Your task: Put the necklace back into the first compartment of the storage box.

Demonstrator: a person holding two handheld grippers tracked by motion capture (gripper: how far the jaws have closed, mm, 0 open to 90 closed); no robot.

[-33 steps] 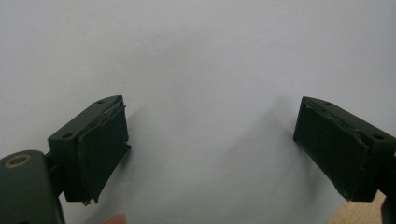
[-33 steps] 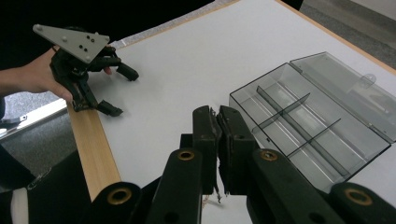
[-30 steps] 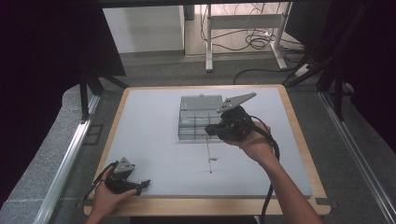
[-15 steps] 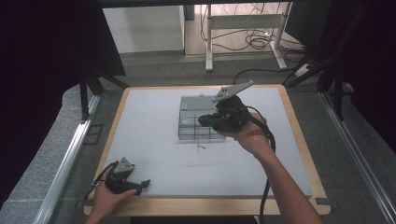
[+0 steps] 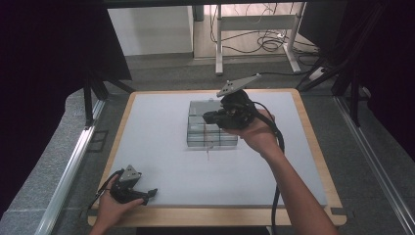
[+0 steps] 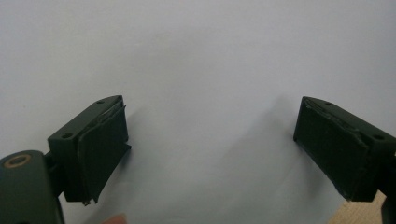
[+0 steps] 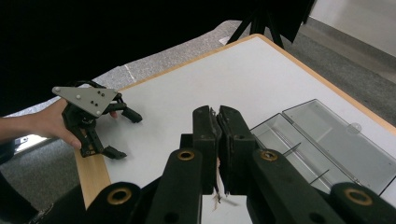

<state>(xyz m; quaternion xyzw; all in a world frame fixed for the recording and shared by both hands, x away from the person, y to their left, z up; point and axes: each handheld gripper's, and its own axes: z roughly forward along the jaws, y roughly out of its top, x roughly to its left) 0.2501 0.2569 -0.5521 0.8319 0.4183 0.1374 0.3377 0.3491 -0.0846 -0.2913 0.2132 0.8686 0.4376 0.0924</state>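
A clear plastic compartment box (image 5: 211,138) lies open on the white table top (image 5: 156,147), a little past its middle. Above the box's right side a hand holds my right gripper (image 5: 206,117), shut on a thin stick (image 5: 208,150) that hangs down over the box's near edge. In the right gripper view the jaws (image 7: 218,114) are pressed together, with the stick (image 7: 217,189) as a brownish sliver low between them, and the box (image 7: 327,144) holds a few thin pins. My left gripper (image 5: 145,195) rests at the front left corner, open (image 6: 212,116) and with nothing between its fingers.
A wooden rim (image 5: 205,215) frames the table top. In the right gripper view, my left gripper (image 7: 105,133) sits by that rim in a hand. Metal rails (image 5: 63,176) run along both sides. Black curtains, a desk frame (image 5: 220,44) and cables stand beyond the far edge.
My right gripper has risen and moved away from the person, from over the bare table to above the box, carrying the stick. The left gripper has stayed put.
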